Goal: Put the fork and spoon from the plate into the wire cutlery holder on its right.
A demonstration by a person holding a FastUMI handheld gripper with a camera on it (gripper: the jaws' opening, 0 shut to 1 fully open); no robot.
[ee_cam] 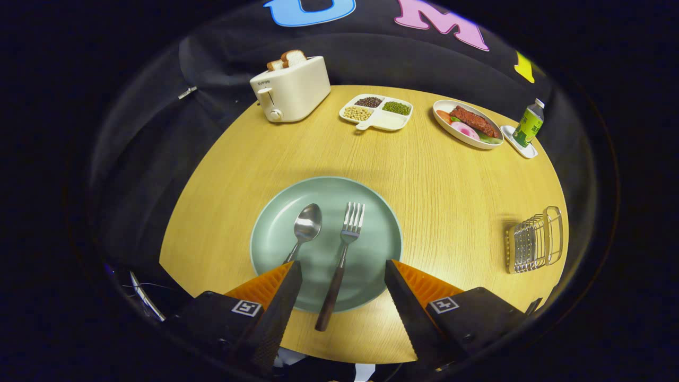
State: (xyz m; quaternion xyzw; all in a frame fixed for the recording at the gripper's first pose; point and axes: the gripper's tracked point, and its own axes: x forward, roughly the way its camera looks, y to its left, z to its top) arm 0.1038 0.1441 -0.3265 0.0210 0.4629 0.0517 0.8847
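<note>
I see my gripper (344,281) spread wide, gripping nothing, the fork (342,254) handle lying between its fingers. Fork and spoon (305,229) rest on the green plate (376,212); the wire cutlery holder (534,241) sits empty well right.

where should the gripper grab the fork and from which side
Grip the fork by its dark handle, which lies between the open fingers of the gripper and overhangs the near rim of the plate. Come down from above, one finger on each side. The spoon lies close on the left, so stay centred on the handle.
</note>
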